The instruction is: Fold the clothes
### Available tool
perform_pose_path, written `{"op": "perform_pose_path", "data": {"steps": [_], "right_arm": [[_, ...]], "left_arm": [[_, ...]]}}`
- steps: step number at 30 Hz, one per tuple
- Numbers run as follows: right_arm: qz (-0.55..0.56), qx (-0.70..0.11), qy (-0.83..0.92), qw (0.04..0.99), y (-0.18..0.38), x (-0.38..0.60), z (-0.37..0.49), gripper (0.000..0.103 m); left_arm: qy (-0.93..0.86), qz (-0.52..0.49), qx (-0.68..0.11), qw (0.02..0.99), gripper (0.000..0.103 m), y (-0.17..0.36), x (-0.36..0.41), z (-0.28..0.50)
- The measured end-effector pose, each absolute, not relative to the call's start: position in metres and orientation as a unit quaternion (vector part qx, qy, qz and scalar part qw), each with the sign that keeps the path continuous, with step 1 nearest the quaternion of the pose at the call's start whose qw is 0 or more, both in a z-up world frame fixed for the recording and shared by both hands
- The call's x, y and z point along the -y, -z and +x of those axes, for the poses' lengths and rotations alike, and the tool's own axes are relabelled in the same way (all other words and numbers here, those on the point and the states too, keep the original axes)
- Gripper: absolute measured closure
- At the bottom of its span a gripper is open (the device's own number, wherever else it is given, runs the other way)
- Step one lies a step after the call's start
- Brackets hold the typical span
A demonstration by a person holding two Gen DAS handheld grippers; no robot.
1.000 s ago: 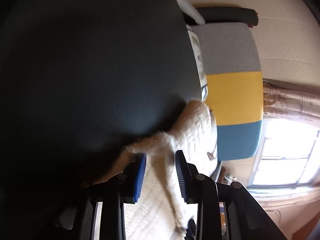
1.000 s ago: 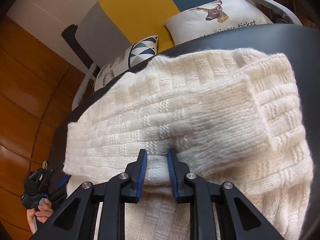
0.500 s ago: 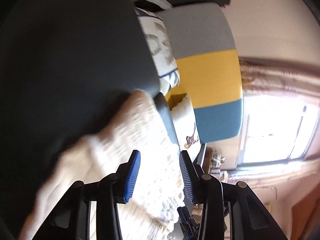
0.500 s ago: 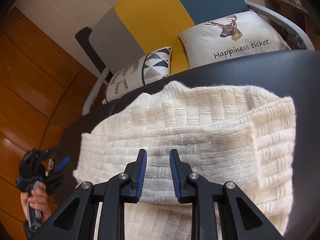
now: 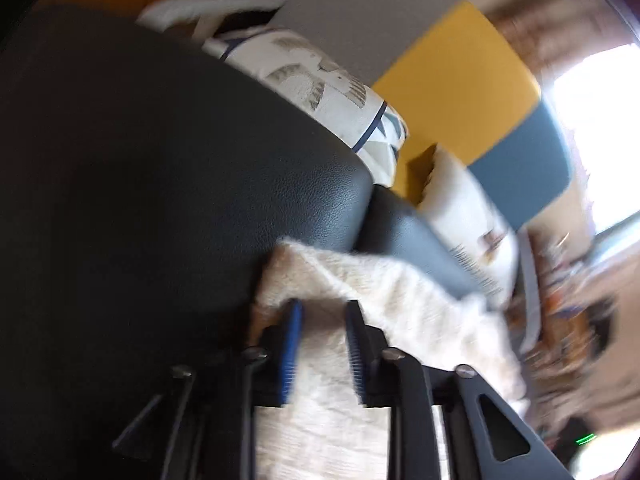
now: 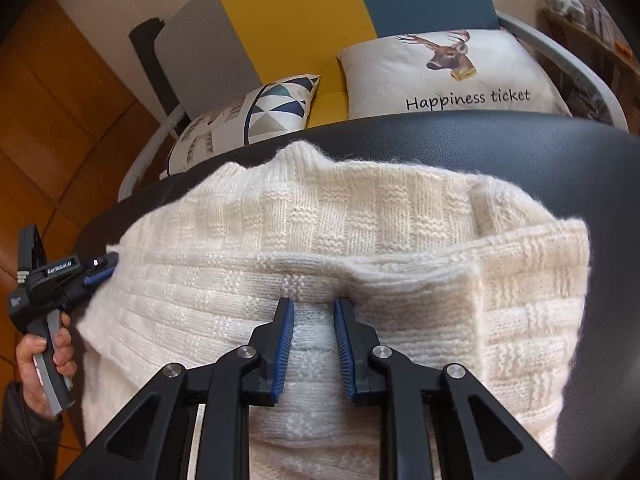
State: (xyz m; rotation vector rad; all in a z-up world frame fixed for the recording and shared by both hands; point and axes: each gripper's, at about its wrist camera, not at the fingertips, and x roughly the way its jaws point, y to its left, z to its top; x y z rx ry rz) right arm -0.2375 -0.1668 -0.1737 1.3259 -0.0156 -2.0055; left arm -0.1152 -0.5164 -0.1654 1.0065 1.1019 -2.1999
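A cream knitted sweater (image 6: pixel 360 240) lies partly folded on a black leather surface (image 6: pixel 520 152). Its right side is folded over. My right gripper (image 6: pixel 314 306) is open, its fingers resting over the folded edge at the middle of the sweater. In the left wrist view my left gripper (image 5: pixel 322 308) is open, with its fingers on either side of the sweater's left edge (image 5: pixel 380 292); this view is blurred. The left gripper also shows in the right wrist view (image 6: pixel 96 270), held by a hand at the sweater's left edge.
A grey, yellow and blue chair (image 6: pixel 300 12) stands behind the black surface, with a deer cushion (image 6: pixel 448 72) and a triangle-patterned cushion (image 6: pixel 256 112). A wooden floor (image 6: pixel 60 112) is at the left. A bright window (image 5: pixel 600 120) shows at the far right.
My left gripper has let go of the sleeve and swung back to the sweater's left edge. My right gripper opened a little and drew back as the sweater settled flat.
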Motion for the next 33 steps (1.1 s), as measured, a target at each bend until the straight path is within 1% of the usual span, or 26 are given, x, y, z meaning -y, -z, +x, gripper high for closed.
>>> {"op": "perform_pose_path", "data": {"steps": [3, 4, 7, 9, 11, 14, 22, 25, 27, 29, 31, 32, 33], "right_arm": [[0.513, 0.001, 0.776, 0.368, 0.166, 0.161, -0.238, 0.083], [0.51, 0.007, 0.776, 0.37, 0.161, 0.155, -0.238, 0.081], [0.493, 0.03, 0.787, 0.37, 0.142, 0.122, -0.232, 0.081], [0.49, 0.043, 0.789, 0.368, 0.134, 0.095, -0.223, 0.081], [0.496, 0.054, 0.785, 0.366, 0.134, 0.065, -0.206, 0.081], [0.511, 0.079, 0.777, 0.359, 0.139, 0.019, -0.176, 0.079], [0.556, 0.13, 0.757, 0.318, 0.173, -0.074, -0.091, 0.079], [0.574, 0.147, 0.746, 0.305, 0.186, -0.104, -0.06, 0.078], [0.578, 0.157, 0.736, 0.314, 0.192, -0.11, -0.044, 0.078], [0.578, 0.172, 0.73, 0.323, 0.194, -0.116, -0.033, 0.078], [0.561, 0.145, 0.752, 0.314, 0.187, -0.115, -0.029, 0.078], [0.548, 0.125, 0.767, 0.308, 0.183, -0.112, -0.028, 0.075], [0.536, 0.117, 0.772, 0.322, 0.176, -0.105, -0.033, 0.075]], "left_arm": [[0.818, 0.387, -0.346, 0.25, 0.08, 0.16, 0.504, -0.117], [0.819, 0.389, -0.342, 0.249, 0.08, 0.157, 0.502, -0.118], [0.822, 0.365, -0.36, 0.248, 0.075, 0.147, 0.497, -0.093], [0.824, 0.352, -0.375, 0.238, 0.068, 0.142, 0.495, -0.071], [0.825, 0.339, -0.39, 0.227, 0.065, 0.137, 0.492, -0.049], [0.824, 0.333, -0.406, 0.212, 0.064, 0.134, 0.482, -0.014], [0.803, 0.38, -0.404, 0.219, 0.063, 0.149, 0.436, 0.117], [0.804, 0.385, -0.398, 0.215, 0.063, 0.151, 0.416, 0.149], [0.805, 0.39, -0.399, 0.202, 0.062, 0.156, 0.405, 0.161], [0.801, 0.397, -0.396, 0.21, 0.062, 0.161, 0.394, 0.172], [0.798, 0.403, -0.397, 0.209, 0.062, 0.165, 0.385, 0.18], [0.797, 0.398, -0.402, 0.211, 0.061, 0.165, 0.383, 0.183], [0.797, 0.394, -0.406, 0.212, 0.061, 0.165, 0.38, 0.186]]}}
